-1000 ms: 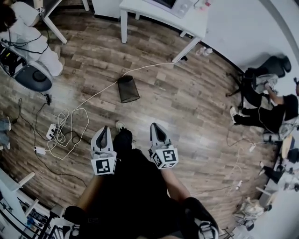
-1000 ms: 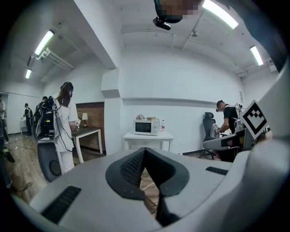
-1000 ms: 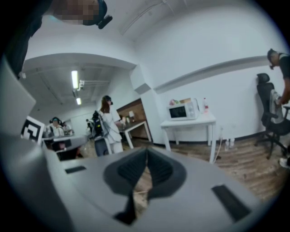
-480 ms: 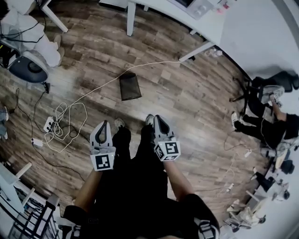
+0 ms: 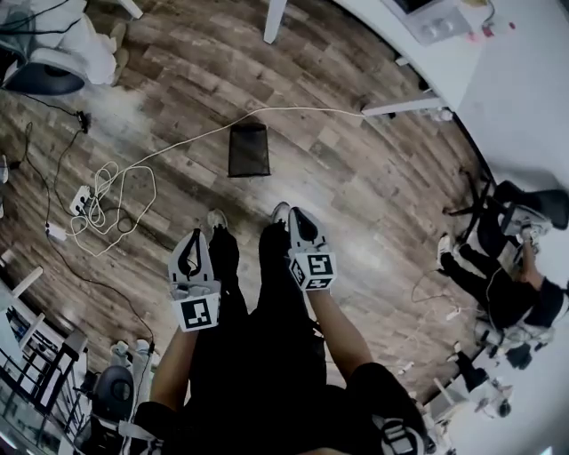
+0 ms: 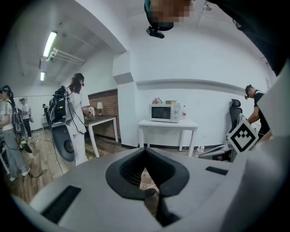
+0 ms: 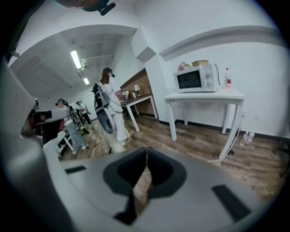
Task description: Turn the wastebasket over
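**Both grippers shut and empty, wastebasket out ahead on the floor**

Head view, L to R: a white power strip [image 5: 80,200] lies far left on the wood floor [image 5: 356,178], w/ a white cable [image 5: 307,109] coiled beside it. Next is the left gripper [image 5: 196,238], held over the wearer's dark trousers w/ its tips pointing fwd.

The wastebasket [image 5: 248,149] is on the floor ahead of the shoes [image 5: 216,218]. It's roughly btwn the lines of the two grippers and well apart from both. It's dark and reads as a plain rectangle from up here, so I can't tell whether it stands or lies on its side. The cable passes just past its far end.

The right gripper [image 5: 298,216] is a touch further fwd than the left. Upper right is a white table [image 5: 449,67] w/ a microwave [image 5: 429,16], and far right is a seated person [image 5: 507,298].

Only the head view gives me the wastebasket; neither gripper view catches it.

Left gripper view: the jaws of the left gripper [image 6: 145,155] are together w/ nothing btwn them, only a sliver of floor behind the tips. This view adds a person in white [image 6: 76,115] standing at left, and the microwave front-on at centre.

Right gripper view: the jaws of the right gripper [image 7: 146,156] are together too, and empty. The same person in white is at left, and the microwave and table are at right, seen from more of an angle.
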A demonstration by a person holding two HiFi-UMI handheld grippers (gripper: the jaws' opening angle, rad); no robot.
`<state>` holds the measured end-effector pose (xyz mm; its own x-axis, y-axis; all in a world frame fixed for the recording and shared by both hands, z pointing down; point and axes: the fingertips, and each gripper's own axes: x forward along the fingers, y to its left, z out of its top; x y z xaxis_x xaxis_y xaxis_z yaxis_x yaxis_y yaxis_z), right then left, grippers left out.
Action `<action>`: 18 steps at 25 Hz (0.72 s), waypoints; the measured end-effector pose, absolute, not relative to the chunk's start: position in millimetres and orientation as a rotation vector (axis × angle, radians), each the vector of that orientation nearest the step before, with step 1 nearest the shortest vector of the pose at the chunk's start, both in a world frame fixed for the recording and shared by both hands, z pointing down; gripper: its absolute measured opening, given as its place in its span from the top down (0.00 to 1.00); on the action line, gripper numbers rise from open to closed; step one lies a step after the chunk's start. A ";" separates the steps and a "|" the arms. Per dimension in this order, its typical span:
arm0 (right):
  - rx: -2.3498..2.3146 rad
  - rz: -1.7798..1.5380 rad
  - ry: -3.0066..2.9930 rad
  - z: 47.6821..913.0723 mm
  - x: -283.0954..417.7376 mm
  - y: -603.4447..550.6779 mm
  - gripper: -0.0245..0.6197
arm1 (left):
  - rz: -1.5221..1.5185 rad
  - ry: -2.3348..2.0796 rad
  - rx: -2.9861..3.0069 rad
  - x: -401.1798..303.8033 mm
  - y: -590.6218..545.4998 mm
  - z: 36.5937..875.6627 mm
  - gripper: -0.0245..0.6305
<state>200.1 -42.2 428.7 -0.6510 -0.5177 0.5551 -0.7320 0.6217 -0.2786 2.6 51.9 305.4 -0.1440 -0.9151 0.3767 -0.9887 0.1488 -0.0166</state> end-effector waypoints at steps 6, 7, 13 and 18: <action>0.895 0.718 -2.370 512.5 195.3 -54.3 0.91 | 0.360 -2.137 1.837 14.3 20.4 338.2 0.91; 0.883 0.714 -2.352 528.3 194.6 -54.6 0.91 | 0.355 -2.132 1.850 15.4 15.6 343.0 0.91; 0.828 0.688 -2.249 624.0 189.6 -44.1 0.91 | 0.359 -2.085 1.895 17.2 7.3 380.1 0.91; 0.765 0.664 -2.183 699.3 174.5 -29.3 0.80 | 0.361 -2.055 1.912 13.9 10.7 415.6 0.91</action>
<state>174.5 -29.3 699.3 -0.5658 -0.3175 0.7610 -0.6875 0.6912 -0.2228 13.9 10.7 415.6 -0.0607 -0.9185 0.3906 -0.9967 0.0771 0.0265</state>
